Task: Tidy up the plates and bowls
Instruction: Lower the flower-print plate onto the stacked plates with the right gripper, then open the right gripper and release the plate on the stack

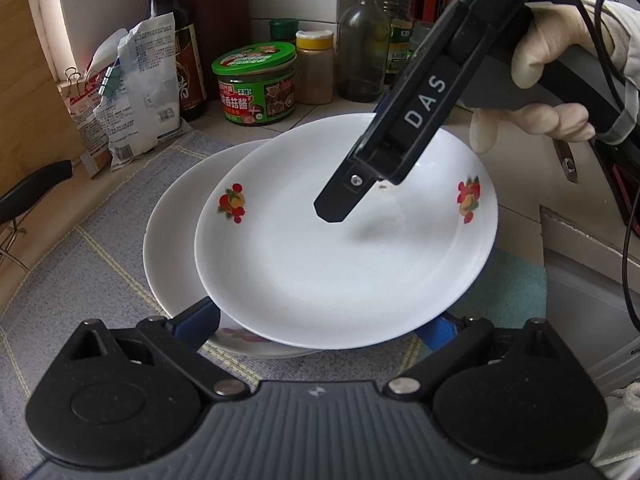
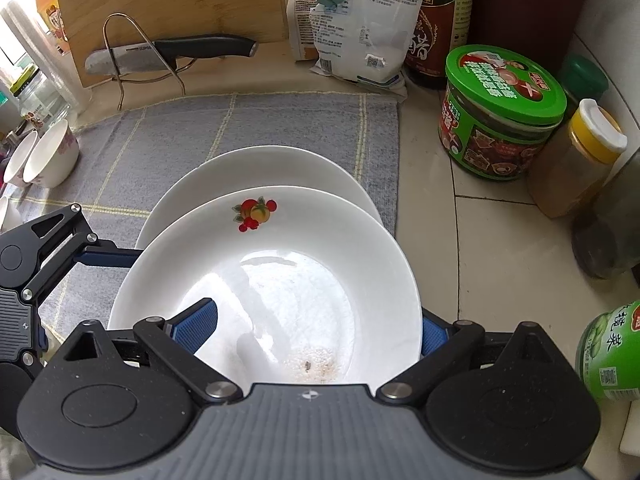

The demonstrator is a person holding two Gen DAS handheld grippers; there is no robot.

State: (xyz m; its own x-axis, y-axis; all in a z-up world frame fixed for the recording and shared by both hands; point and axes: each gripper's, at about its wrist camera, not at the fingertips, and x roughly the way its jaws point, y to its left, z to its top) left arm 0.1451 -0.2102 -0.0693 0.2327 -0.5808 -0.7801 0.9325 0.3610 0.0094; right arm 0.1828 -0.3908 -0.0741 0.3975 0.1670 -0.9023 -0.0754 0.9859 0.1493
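Note:
Two white plates with fruit prints overlap on a grey checked cloth [image 1: 100, 248]. The upper plate [image 1: 344, 236] sits shifted right over the lower plate [image 1: 172, 240]. My right gripper [image 1: 348, 196] reaches over the upper plate's far rim; in the right wrist view one blue finger [image 2: 196, 326] lies on top of the upper plate [image 2: 280, 272] and the other shows beyond its right edge. My left gripper [image 1: 320, 328] is open, one finger each side of the plates' near rim. The lower plate [image 2: 260, 168] shows behind, and the left gripper's arm [image 2: 44, 248] is at left.
Jars, bottles and bags line the back wall: a green-lidded jar [image 1: 256, 84], a yellow-lidded jar [image 1: 314, 68], a dark sauce bottle [image 1: 176, 40]. Two small bowls [image 2: 44, 156] stand at the cloth's left edge. A knife on a wire stand [image 2: 160, 56] leans before a cutting board.

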